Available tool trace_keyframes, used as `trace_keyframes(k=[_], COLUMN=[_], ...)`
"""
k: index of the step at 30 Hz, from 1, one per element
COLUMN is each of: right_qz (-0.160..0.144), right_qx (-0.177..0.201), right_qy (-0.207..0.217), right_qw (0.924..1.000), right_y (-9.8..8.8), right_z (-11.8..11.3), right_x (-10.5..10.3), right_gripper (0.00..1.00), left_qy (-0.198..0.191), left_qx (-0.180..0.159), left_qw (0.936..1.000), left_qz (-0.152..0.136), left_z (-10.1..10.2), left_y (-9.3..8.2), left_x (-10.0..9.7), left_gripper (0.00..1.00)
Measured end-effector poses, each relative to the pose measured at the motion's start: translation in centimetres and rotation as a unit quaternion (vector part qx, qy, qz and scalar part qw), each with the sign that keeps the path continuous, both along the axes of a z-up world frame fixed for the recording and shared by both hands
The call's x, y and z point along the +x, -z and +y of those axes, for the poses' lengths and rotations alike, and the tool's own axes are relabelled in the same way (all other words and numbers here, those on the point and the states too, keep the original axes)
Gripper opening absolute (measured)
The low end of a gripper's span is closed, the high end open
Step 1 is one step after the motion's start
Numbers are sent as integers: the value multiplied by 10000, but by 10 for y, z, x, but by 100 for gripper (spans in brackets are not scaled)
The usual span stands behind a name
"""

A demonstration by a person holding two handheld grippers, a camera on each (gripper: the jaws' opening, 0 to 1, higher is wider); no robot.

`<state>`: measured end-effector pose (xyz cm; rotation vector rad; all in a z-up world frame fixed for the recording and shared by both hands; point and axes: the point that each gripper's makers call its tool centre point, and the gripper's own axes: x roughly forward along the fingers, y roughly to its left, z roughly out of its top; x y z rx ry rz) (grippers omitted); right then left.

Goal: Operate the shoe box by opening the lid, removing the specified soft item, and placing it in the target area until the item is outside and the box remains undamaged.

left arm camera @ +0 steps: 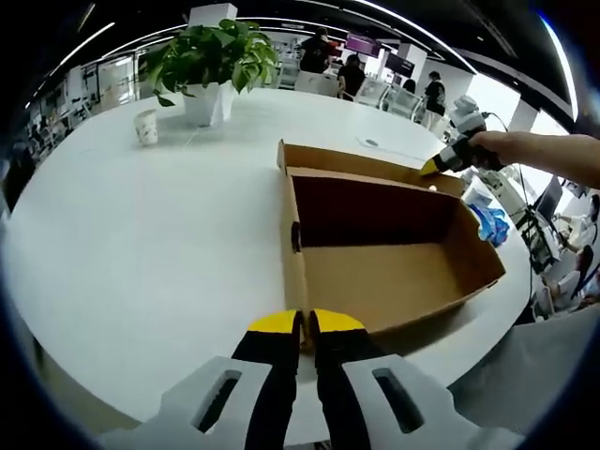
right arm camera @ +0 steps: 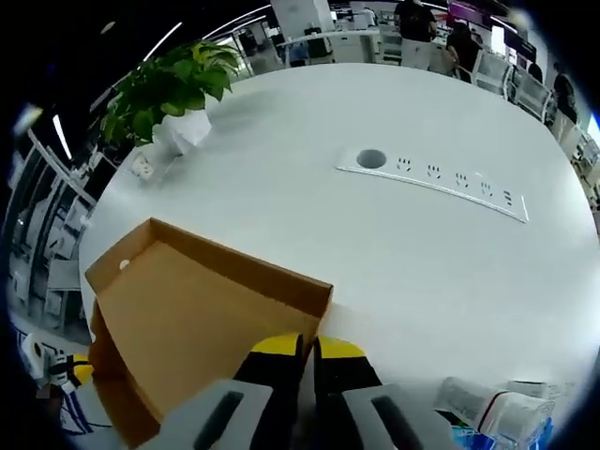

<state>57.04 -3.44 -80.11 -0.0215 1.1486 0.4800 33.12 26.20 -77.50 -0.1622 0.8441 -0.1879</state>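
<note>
The brown cardboard shoe box lies open on the white round table, its inside bare brown with a dark red far wall. My left gripper is shut on the near corner of the box's left wall. A person's hand holds my right gripper at the far right corner. In the right gripper view, the right gripper is shut on the corner edge of the shoe box. The left gripper peeks in at the lower left. I see no soft item.
A potted plant and a paper cup stand at the table's far left. A white power strip is set into the table beyond the box. Plastic-wrapped items lie by the table's edge. People and chairs are behind the table.
</note>
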Motion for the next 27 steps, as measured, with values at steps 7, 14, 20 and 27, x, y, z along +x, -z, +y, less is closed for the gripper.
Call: trace_keyframes(k=[7,14,20,27], right_qz=[-171,-273,-544,-806], right_qx=[-105,-31,-12,39], right_qy=[-108,-77,-197,-234], right_qw=[9997,9996,9983,9965], right_y=[-9,-18,-32,-47], right_z=[-2,-3,0,3], right_x=[0,3,3,2], right_gripper=[0,0,0,0], left_qy=[8,-10,-43,-64], left_qx=[13,11,-8,-19], left_qw=[10000,10000,10000,10000], left_qz=[-6,-6,-9,-2], left_z=[1,0,-1,-1], left_y=[1,1,1,1], left_x=[0,0,-1,-1], left_gripper=[2,2,2,2])
